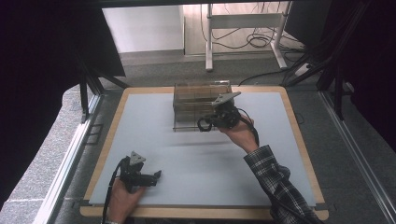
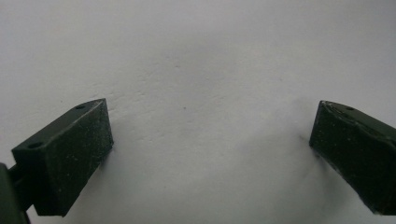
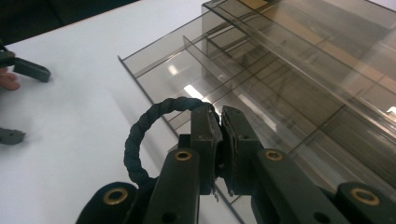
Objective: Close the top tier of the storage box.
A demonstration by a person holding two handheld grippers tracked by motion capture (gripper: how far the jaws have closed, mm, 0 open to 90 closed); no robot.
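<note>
No readable text, labels, brands or numbers anywhere.

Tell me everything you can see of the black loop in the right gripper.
The loop is a black, twisted, rope-like ring, apparently fabric or elastic, like a hair tie. The right gripper is shut on one side of it, so the rest arcs out freely to one side of the jaws and curves back toward the gripper's body. It hangs in the air at the near edge of the clear divided organizer, above the table. I can't tell whether it touches the organizer.
</note>
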